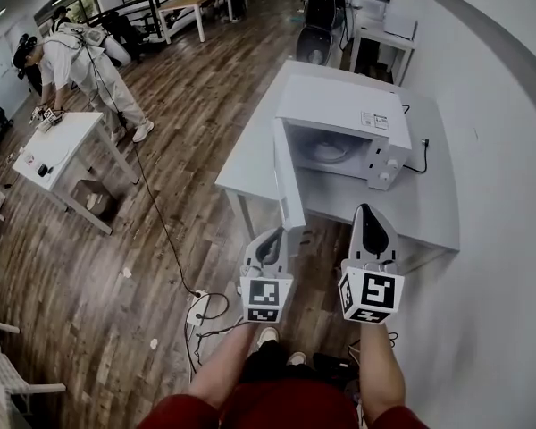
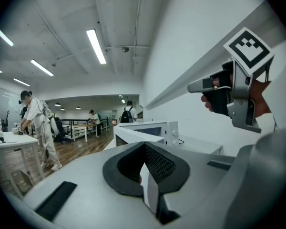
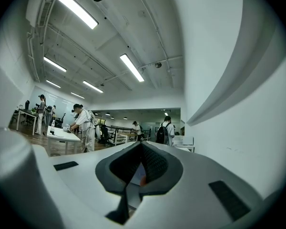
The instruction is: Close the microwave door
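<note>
Pads of the left gripper (image 2: 144,146) meet at their tips with nothing between them, and the right gripper (image 3: 140,146) is likewise closed and empty. From the head view the left gripper (image 1: 275,236) and right gripper (image 1: 368,218) hang side by side at 6 o'clock, both pointing toward 12 o'clock, each carried on a bare forearm. The left one sits just short of the free edge of the microwave door (image 1: 288,181), close to it but apart as far as can be told. That door stands wide open, swung out toward the person on its left-side hinge. Beyond it at 12 o'clock the white microwave (image 1: 339,110) shows its lit cavity, with two knobs (image 1: 389,170) on the panel at 3 o'clock of the opening. It rests on a white table (image 1: 429,208) set against the wall, and a black cable (image 1: 418,164) runs from its right side. Far off at 10 o'clock a person (image 1: 80,61) bends over a small white table (image 1: 67,141) on the wooden floor
</note>
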`<state>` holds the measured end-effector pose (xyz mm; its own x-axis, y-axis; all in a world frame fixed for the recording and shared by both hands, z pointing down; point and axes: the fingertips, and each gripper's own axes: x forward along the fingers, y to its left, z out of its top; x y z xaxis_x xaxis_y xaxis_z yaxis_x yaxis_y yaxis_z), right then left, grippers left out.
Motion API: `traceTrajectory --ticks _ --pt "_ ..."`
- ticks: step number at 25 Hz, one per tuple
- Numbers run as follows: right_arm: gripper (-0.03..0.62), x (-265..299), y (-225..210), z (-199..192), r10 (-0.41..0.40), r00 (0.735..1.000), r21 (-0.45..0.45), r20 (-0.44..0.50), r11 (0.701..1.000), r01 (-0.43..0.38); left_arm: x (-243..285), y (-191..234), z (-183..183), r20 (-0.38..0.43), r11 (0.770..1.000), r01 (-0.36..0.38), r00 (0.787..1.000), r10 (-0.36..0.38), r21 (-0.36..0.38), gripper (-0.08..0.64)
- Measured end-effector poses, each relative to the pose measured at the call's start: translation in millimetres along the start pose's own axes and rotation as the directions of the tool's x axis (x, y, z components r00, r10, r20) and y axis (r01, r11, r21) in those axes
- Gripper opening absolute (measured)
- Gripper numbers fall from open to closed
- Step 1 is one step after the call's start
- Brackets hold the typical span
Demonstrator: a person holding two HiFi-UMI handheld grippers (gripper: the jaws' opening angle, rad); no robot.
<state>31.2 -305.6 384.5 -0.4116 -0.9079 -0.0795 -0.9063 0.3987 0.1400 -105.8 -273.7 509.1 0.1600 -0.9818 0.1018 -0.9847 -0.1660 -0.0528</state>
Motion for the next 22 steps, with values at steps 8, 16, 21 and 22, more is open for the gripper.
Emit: traceTrajectory --ticks 8,16,21,22 --pt "0.026 7.0 3.1 -8.0 -0.001 1.000 -0.010 -0.018 1.000 0.001 7.5 -7.2 -28.0 -0.017 0.999 0.051 0.999 -0.051 -0.009 0.026" --pt "0.026 14.3 -4.2 -10.1 -0.028 0.999 -0.021 -0.021 0.999 0.027 19.9 -14.9 -29.6 -0.015 0.995 0.098 0.995 -0.098 -0.007 0.026" --pt "0.026 16.6 -10.8 -6.3 -0.060 0.998 -0.037 -0.021 0.998 0.059 30.7 -20.3 -25.7 -0.005 0.990 0.143 0.990 -0.143 -0.007 0.026" --pt "0.026 17.0 -12.6 -5.1 -0.069 0.997 -0.041 -0.020 0.997 0.069 33.3 -22.6 -24.2 -0.001 0.988 0.156 0.988 -0.156 -0.005 0.026"
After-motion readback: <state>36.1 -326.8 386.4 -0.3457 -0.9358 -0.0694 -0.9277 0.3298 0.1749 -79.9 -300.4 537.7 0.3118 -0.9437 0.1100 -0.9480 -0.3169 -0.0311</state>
